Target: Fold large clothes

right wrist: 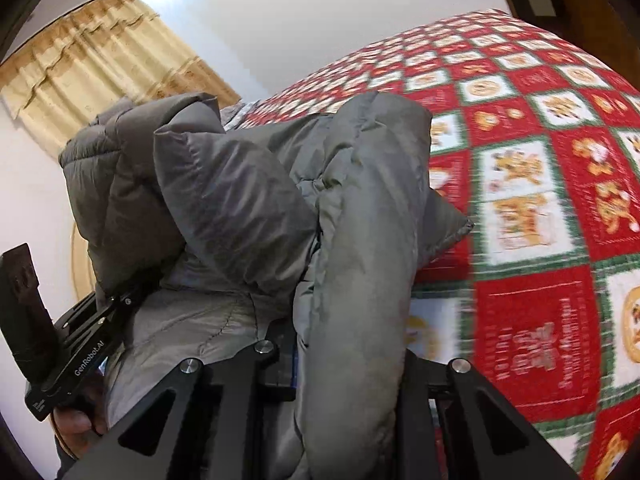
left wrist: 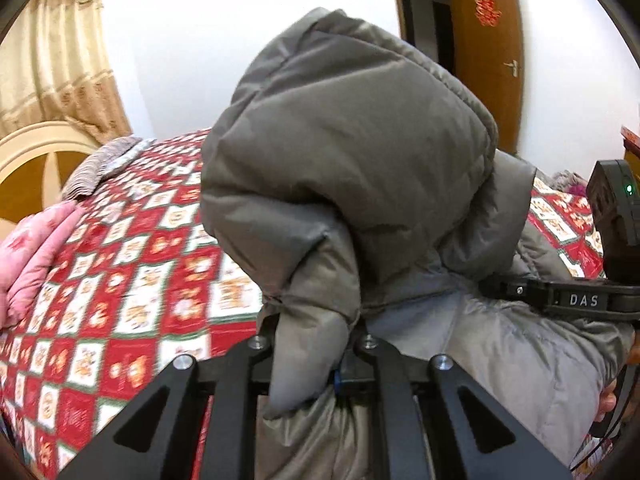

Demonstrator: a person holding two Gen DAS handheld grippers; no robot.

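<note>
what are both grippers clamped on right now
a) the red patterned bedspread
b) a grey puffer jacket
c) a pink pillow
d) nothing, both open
b: the left gripper and the right gripper each pinch folds of the grey puffer jacket, bunched above the red patterned bedspread.

Both views bright, even indoor light; source not visible. White wall near overexposed. Soft shadows in folds of grey jacket. Bed cover pattern motion-smeared, worst at 3 to 5 o'clock. Strong fisheye bending, dark vignette at corners.
</note>
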